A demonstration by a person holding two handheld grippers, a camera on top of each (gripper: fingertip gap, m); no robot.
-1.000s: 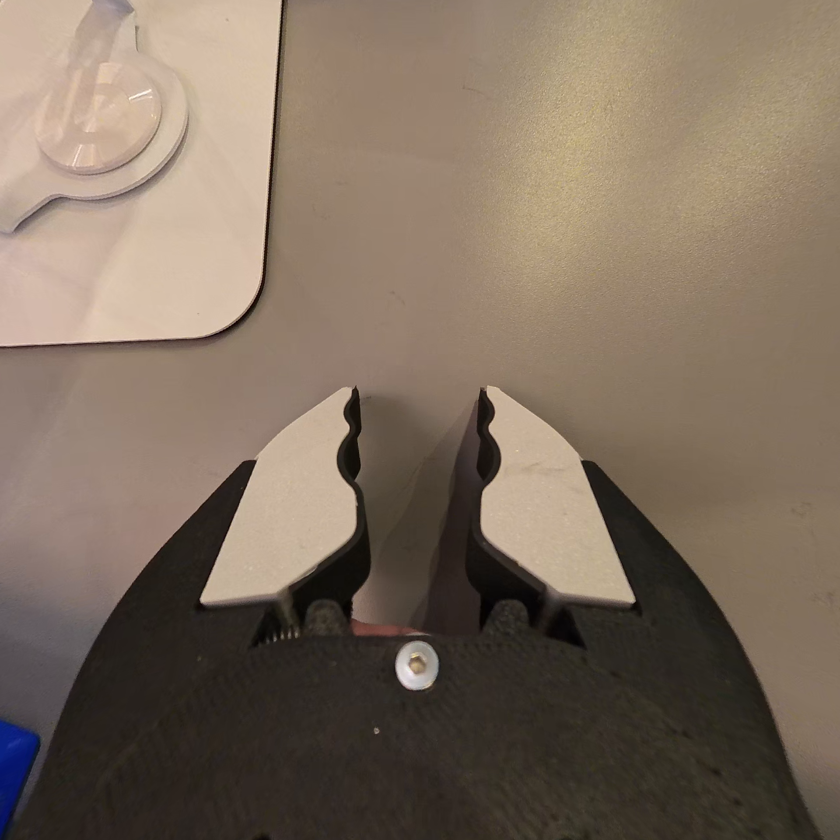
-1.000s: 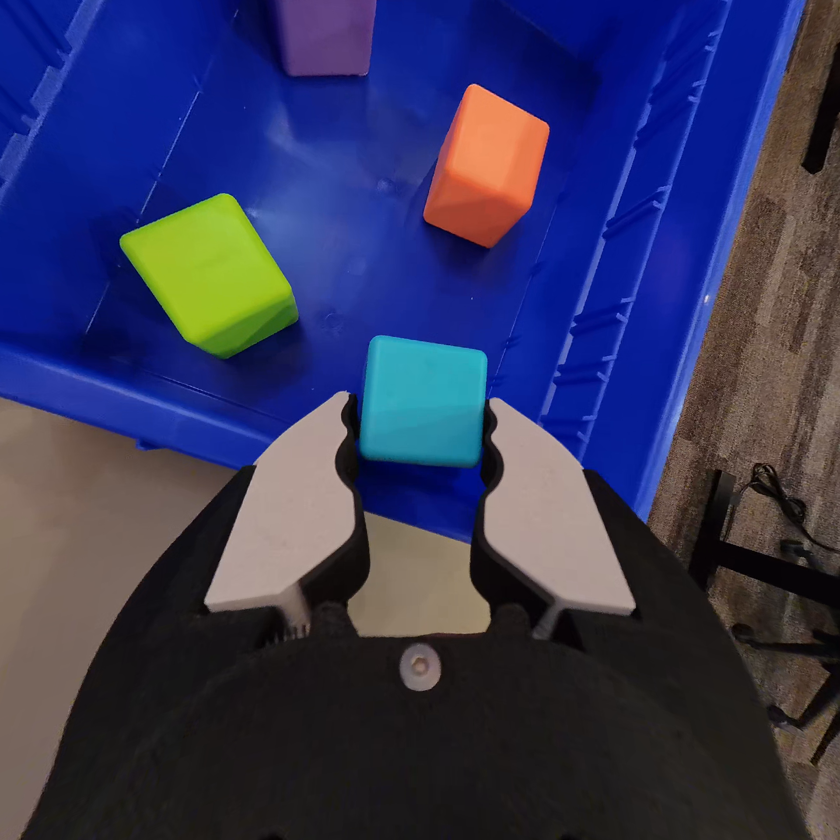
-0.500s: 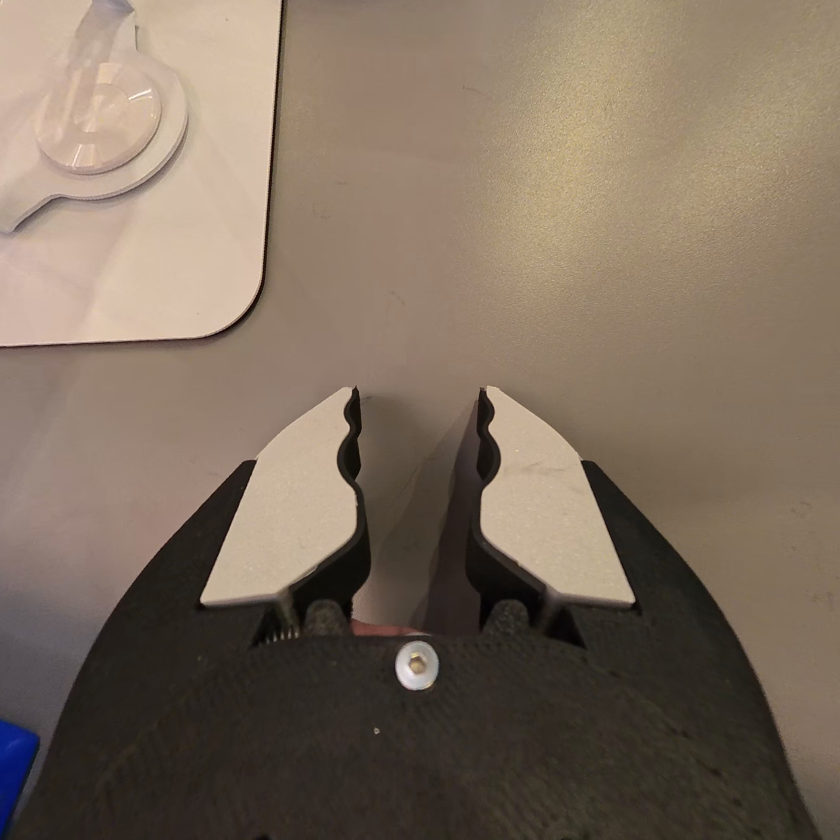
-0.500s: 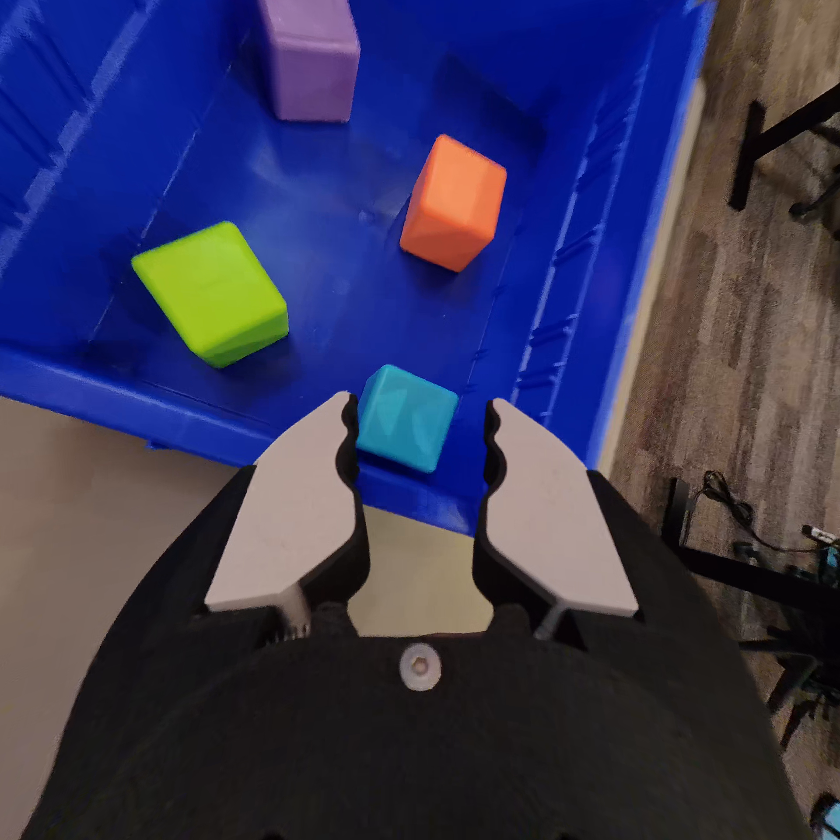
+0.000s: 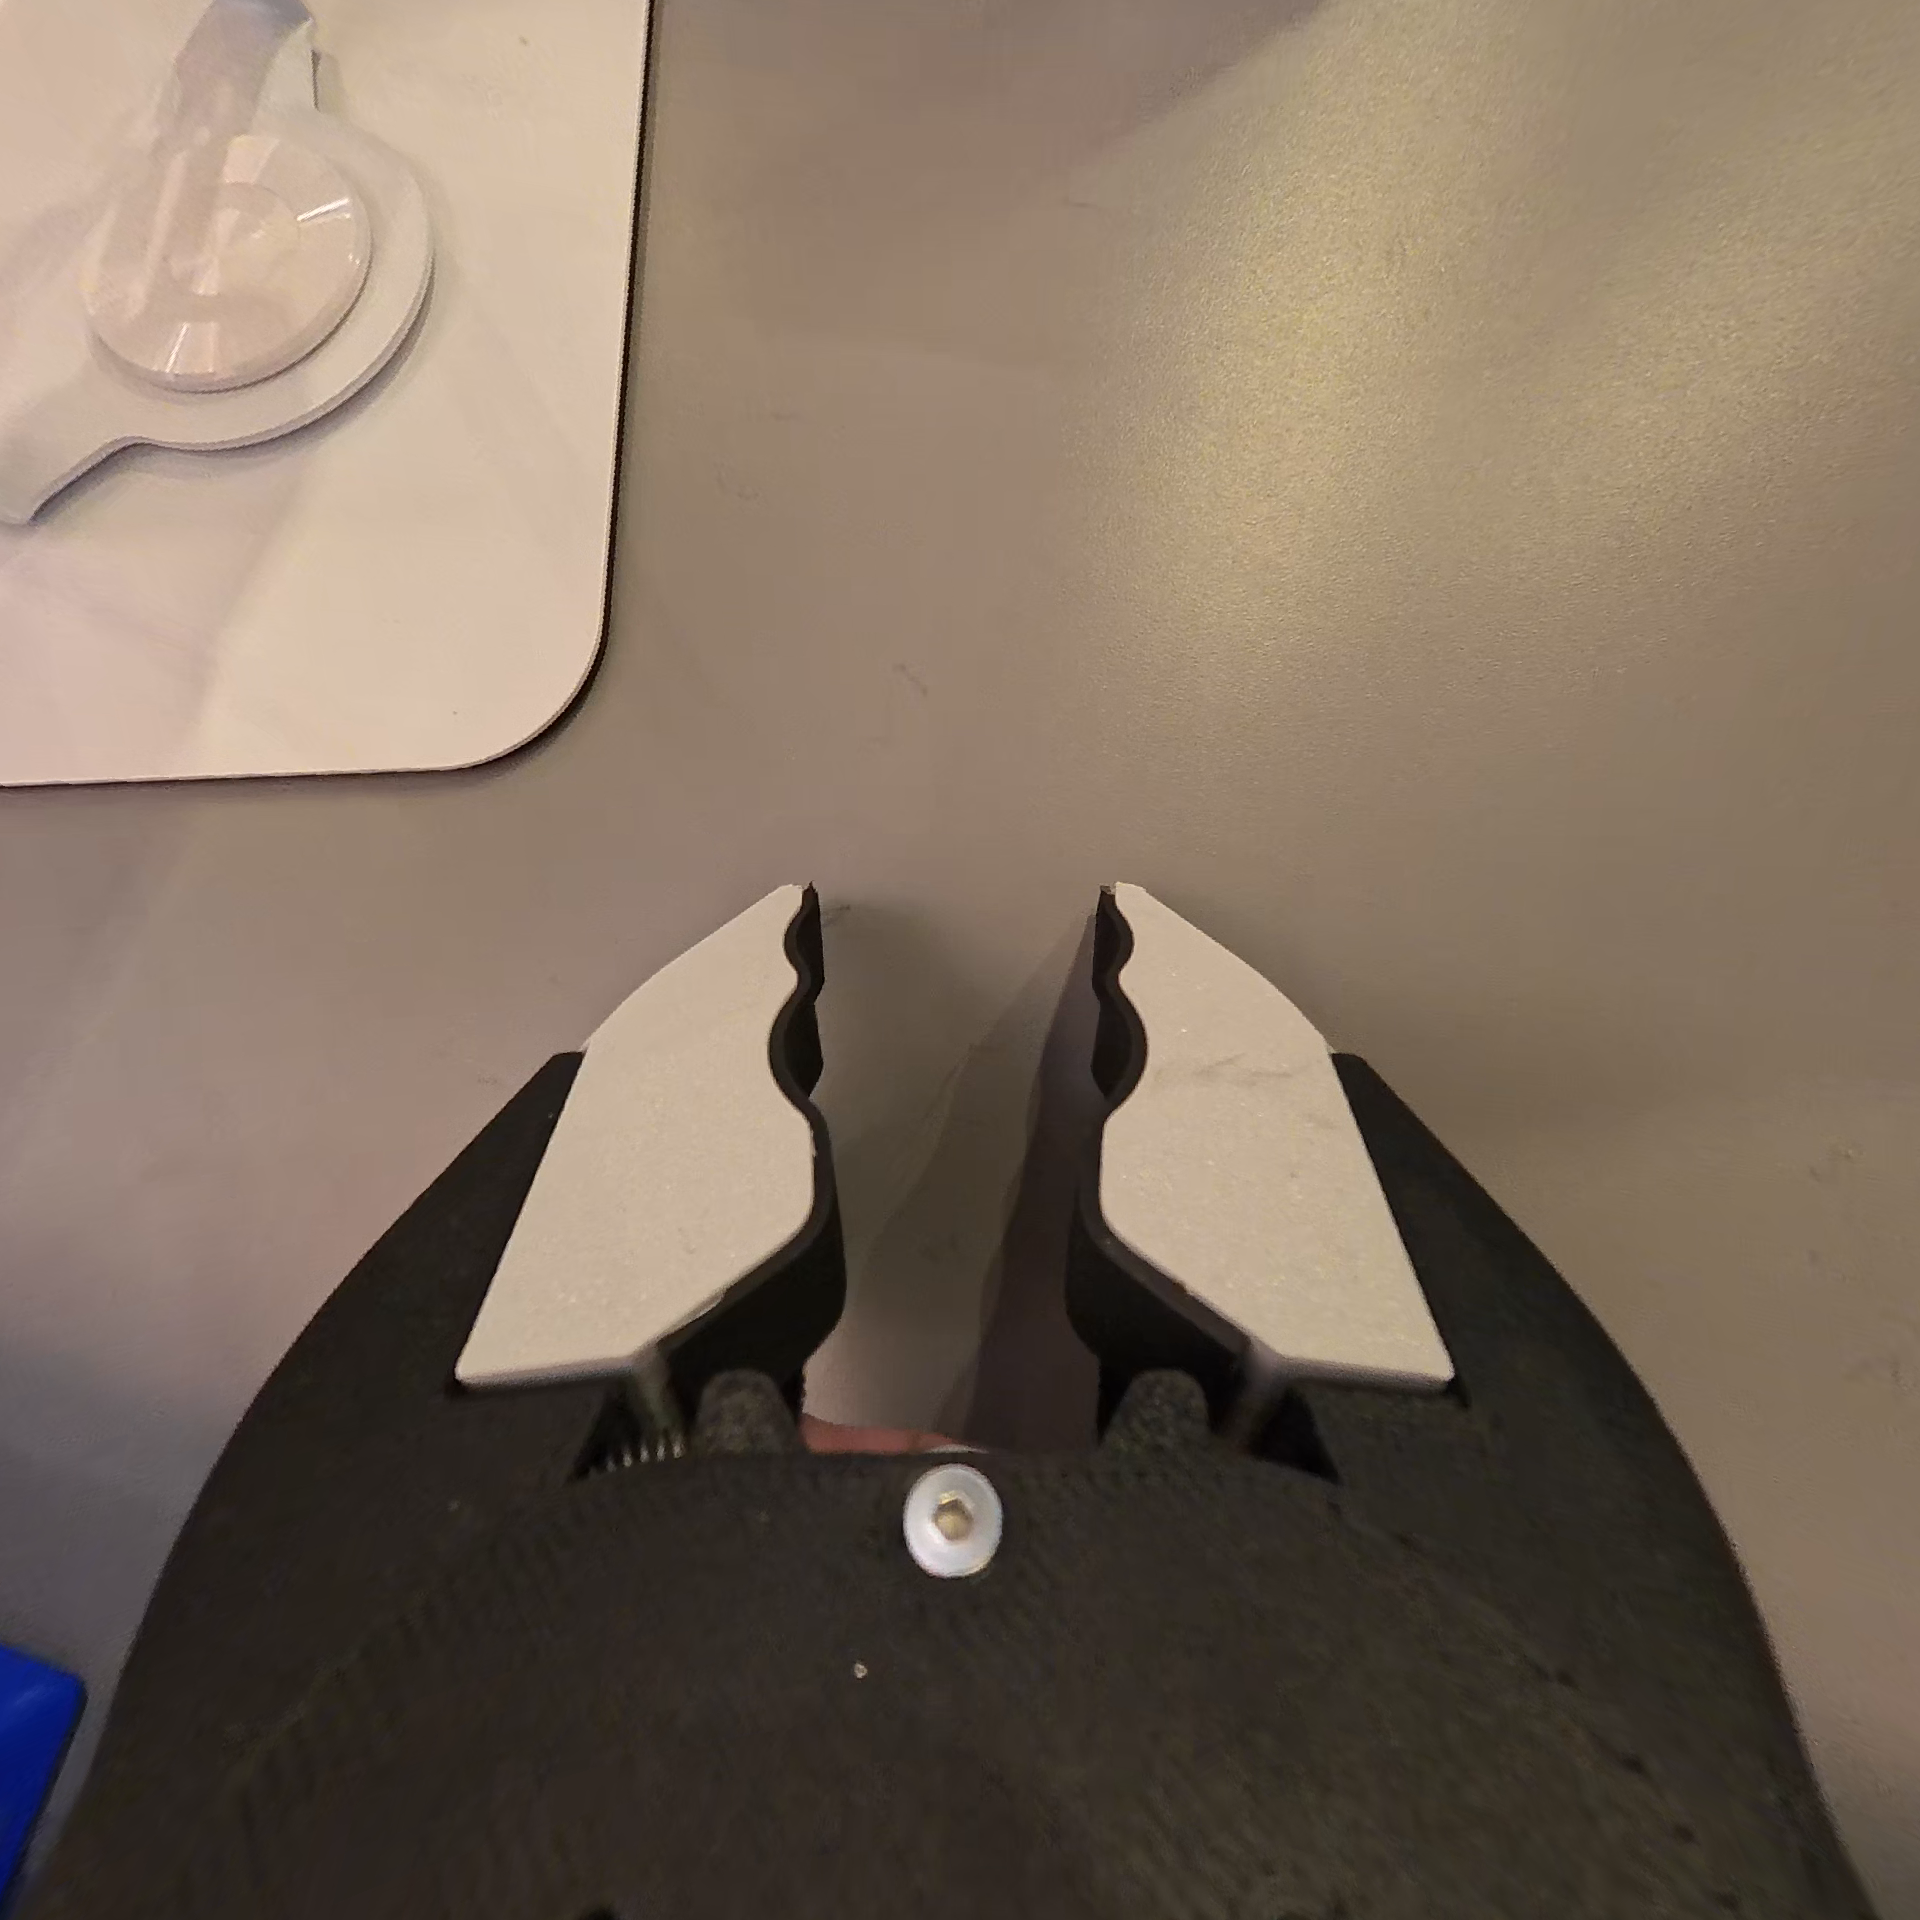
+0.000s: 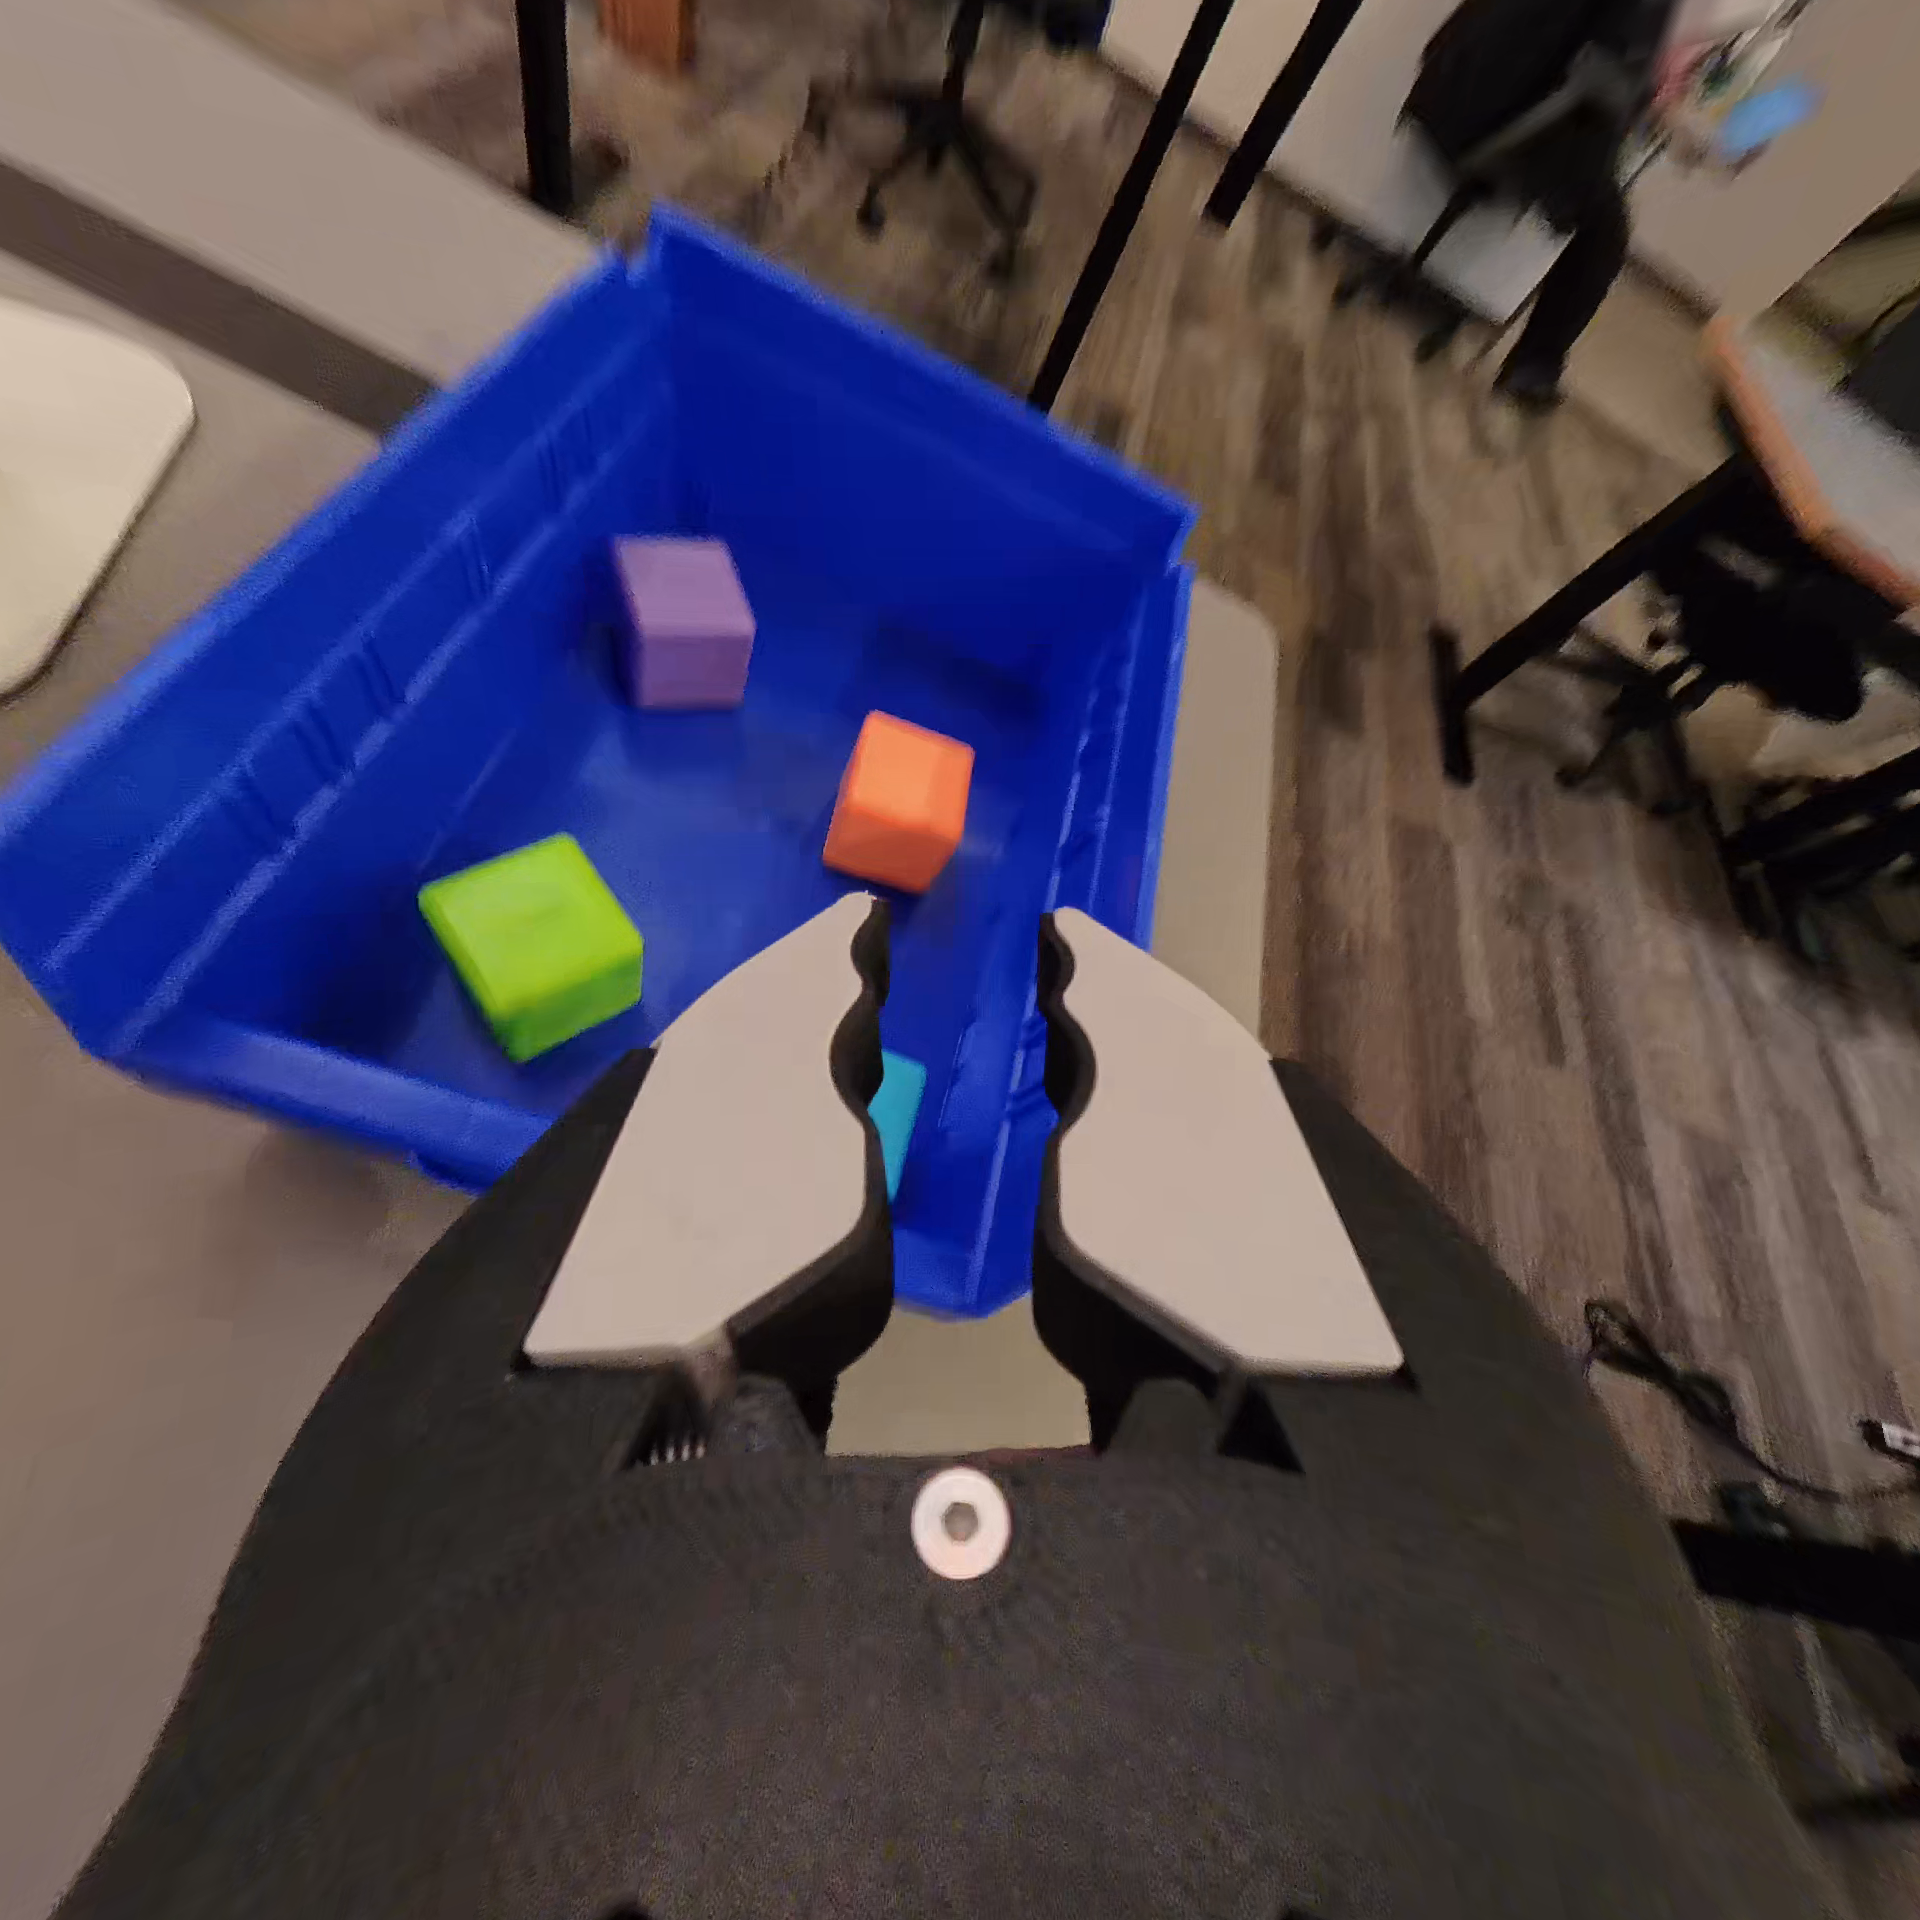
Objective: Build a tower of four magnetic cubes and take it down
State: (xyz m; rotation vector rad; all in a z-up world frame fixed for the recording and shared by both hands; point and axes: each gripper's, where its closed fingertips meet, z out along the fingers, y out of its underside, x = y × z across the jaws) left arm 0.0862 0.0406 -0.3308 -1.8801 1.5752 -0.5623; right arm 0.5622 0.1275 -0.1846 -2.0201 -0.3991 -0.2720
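Note:
In the right wrist view a blue bin (image 6: 260, 748) holds a purple cube (image 6: 684, 621), an orange cube (image 6: 900, 800), a green cube (image 6: 532, 943) and a teal cube (image 6: 896, 1114). The teal cube lies near the bin's front right corner, partly hidden behind my fingers. My right gripper (image 6: 958, 925) is open and empty, raised above and in front of the bin. In the left wrist view my left gripper (image 5: 958, 902) is open and empty, low over the bare grey table (image 5: 1351, 520).
A white mat (image 5: 436, 520) with a clear round piece (image 5: 223, 281) lies at the left gripper's upper left. A blue corner (image 5: 31, 1725) shows at the lower left. Beyond the bin the table ends; floor, black table legs (image 6: 1122, 197) and chairs lie beyond. Tip to tip, the grippers are about 50 cm apart.
My right gripper let go of the teal cube, which dropped into the bin, then rose and pulled back from the bin. The left gripper has not moved.

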